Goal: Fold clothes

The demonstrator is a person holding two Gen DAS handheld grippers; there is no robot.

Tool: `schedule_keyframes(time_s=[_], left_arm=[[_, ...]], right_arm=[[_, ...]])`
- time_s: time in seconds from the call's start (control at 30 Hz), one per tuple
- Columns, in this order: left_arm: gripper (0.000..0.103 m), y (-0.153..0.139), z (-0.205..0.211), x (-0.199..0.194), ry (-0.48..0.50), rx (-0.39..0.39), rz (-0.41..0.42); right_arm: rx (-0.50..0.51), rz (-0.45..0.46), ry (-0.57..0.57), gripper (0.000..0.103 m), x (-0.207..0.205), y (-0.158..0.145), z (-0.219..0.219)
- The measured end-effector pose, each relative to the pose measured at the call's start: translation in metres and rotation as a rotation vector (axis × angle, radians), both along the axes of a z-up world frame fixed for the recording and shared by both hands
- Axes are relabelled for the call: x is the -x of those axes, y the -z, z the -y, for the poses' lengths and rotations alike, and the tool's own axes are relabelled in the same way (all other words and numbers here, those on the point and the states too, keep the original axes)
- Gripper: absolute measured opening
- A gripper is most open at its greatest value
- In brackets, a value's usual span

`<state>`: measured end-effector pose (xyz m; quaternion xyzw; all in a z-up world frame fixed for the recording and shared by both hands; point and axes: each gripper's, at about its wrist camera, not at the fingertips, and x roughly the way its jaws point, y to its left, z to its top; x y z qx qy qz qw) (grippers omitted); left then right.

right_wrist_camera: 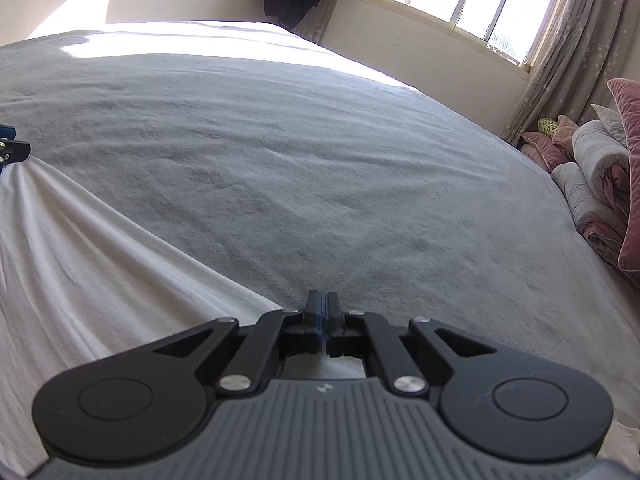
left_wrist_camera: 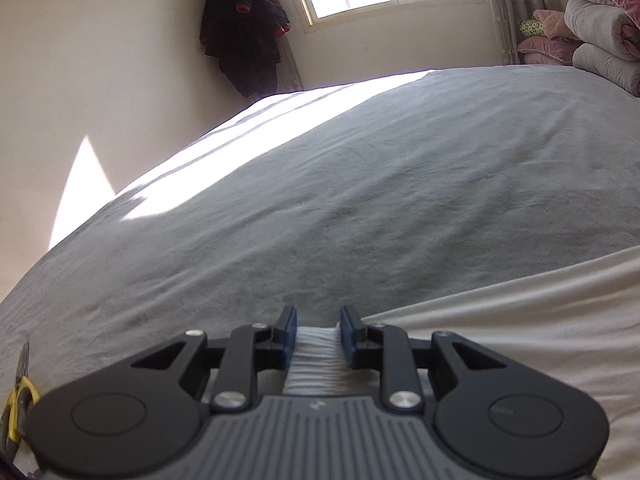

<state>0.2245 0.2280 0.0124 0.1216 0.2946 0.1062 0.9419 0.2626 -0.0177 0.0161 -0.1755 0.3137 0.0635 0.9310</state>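
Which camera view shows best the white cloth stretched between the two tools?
The right wrist view shows it best: the white cloth spreads wide, with folds running up to the left tool. The left wrist view shows only a bunched part between the left tool's fingers and one strip at the right.

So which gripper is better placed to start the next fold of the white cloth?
Neither clearly; both hold the white cloth. The left gripper clamps a bunched edge, the right gripper is shut on another edge. They should probably move together.
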Motion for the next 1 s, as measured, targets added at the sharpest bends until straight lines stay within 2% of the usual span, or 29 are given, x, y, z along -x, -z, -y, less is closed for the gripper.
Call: schedule_keyframes(time_s=[0.07,0.17,0.27,0.33,0.53,0.83,1.0], left_arm=[[0.045,-0.007,-0.003,0.006,-0.022,0.027,0.002],[0.053,-0.02,-0.011,0.026,-0.065,0.109,0.019],[0.058,-0.028,-0.014,0.046,-0.09,0.174,0.02],[0.059,-0.03,-0.014,0.06,-0.102,0.197,0.01],[0.061,-0.034,-0.002,0.094,-0.099,0.191,-0.026],[0.064,-0.029,0.011,0.141,-0.104,0.319,-0.09],[0.064,-0.023,0.02,0.163,-0.088,0.34,-0.125]], right_arm=[[-0.03,-0.019,0.002,0.012,0.006,-0.009,0.005],[-0.065,-0.037,-0.002,0.017,0.019,-0.022,0.014],[-0.085,-0.048,-0.002,0.046,0.035,-0.027,0.02],[-0.098,-0.056,-0.002,0.045,0.045,-0.03,0.024],[-0.138,-0.08,-0.002,0.045,0.075,-0.04,0.035],[-0.173,-0.138,-0.027,0.045,0.128,-0.038,0.042],[-0.2,-0.173,-0.018,0.046,0.163,-0.033,0.064]])
